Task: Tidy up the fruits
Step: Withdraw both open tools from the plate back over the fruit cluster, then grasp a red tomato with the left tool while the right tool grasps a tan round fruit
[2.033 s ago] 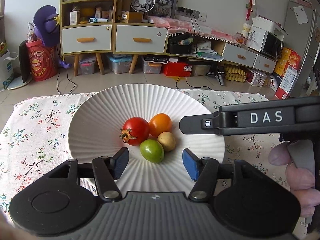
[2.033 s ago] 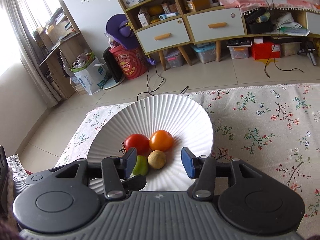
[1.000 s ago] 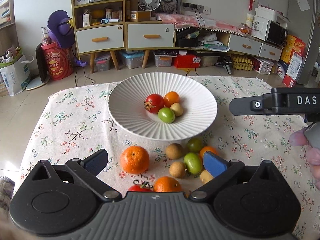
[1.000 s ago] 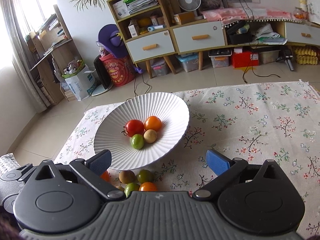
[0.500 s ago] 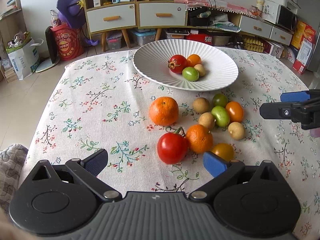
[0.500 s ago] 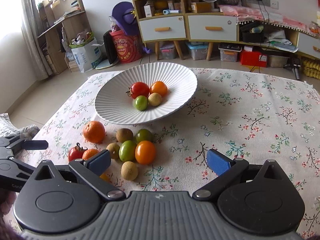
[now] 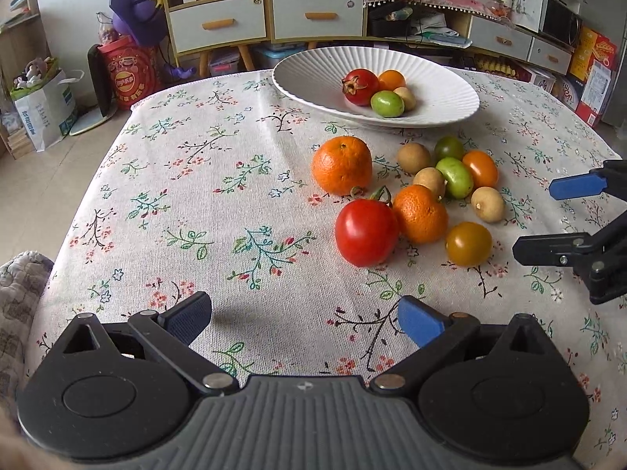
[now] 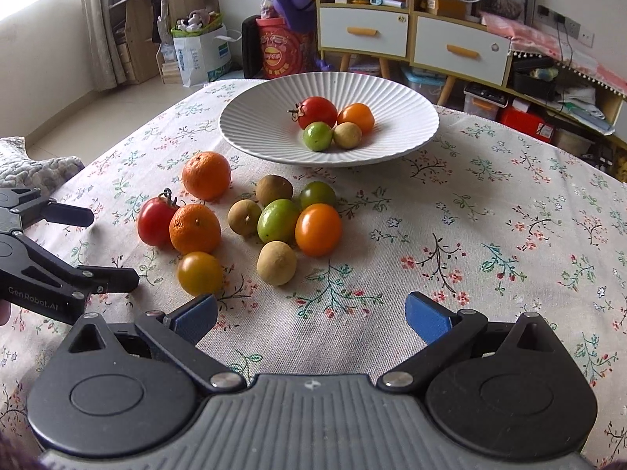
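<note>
Your left gripper [image 7: 305,319] sits nearest, jaws spread wide, holding nothing, low over bare tablecloth [image 7: 196,203]. Your right gripper [image 8: 311,311] is the same: wide, empty, hovering at the near edge of the cloth. In the left view, the loose fruit begins at about 1 o'clock: a red tomato [image 7: 366,232] touching a small orange [image 7: 420,213], with a yellow tomato [image 7: 468,243] just beside them at 2 o'clock. Beyond lie a larger orange [image 7: 341,165], three tan round fruits, a green fruit [image 7: 454,177], an orange tomato [image 7: 480,169] and a dark green tomato [image 7: 450,148], all bunched close. Farthest, at 12 to 1 o'clock, stands the white plate [image 7: 309,78], already holding four pieces: a red tomato, an orange one, a green fruit and a tan one. My estimate: under a third done, ten pieces left on the cloth. Room: your left gripper has open cloth from 9 to 12 o'clock; the table edge drops to floor at 9 o'clock. Your right gripper has wide bare cloth from 1 to 3 o'clock in its own view. The two grippers flank the pile closely, so mind crossing paths. The plate has spare room around its cluster.
</note>
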`<act>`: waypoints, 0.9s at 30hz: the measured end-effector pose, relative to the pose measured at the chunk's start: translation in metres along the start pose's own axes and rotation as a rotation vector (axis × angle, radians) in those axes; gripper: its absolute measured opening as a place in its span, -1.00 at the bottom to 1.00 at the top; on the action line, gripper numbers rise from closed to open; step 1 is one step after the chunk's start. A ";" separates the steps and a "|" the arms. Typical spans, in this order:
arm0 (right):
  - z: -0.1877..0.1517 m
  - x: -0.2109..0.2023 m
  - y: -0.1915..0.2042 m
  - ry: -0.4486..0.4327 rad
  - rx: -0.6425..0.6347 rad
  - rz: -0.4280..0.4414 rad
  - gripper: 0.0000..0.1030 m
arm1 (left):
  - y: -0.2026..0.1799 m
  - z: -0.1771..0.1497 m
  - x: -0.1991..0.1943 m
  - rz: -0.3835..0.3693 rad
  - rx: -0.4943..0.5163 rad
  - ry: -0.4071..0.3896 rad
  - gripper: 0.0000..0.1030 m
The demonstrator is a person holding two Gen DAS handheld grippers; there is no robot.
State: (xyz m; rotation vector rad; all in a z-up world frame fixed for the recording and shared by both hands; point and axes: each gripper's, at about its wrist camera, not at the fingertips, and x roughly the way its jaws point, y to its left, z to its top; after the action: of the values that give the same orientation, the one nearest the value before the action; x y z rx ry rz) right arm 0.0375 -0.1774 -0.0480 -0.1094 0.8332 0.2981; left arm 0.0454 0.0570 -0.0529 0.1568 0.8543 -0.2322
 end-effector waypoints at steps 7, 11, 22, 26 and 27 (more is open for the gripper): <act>-0.005 0.009 0.002 0.002 -0.029 -0.022 0.98 | 0.002 -0.004 0.004 -0.029 -0.012 -0.056 0.92; -0.007 0.009 0.003 -0.017 -0.050 -0.025 0.98 | 0.001 -0.005 0.005 -0.033 -0.007 -0.082 0.93; -0.006 0.008 0.007 -0.055 -0.085 -0.015 0.82 | -0.004 -0.006 0.008 -0.041 -0.001 -0.134 0.92; -0.003 0.008 0.010 -0.064 -0.098 -0.014 0.65 | -0.005 -0.006 0.008 -0.044 0.002 -0.138 0.92; -0.002 0.007 0.010 -0.065 -0.101 -0.013 0.61 | -0.005 -0.006 0.008 -0.045 0.003 -0.140 0.92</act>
State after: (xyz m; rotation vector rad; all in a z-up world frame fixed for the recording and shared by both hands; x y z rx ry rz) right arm 0.0374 -0.1663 -0.0547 -0.1980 0.7528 0.3300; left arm 0.0451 0.0522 -0.0634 0.1226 0.7190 -0.2832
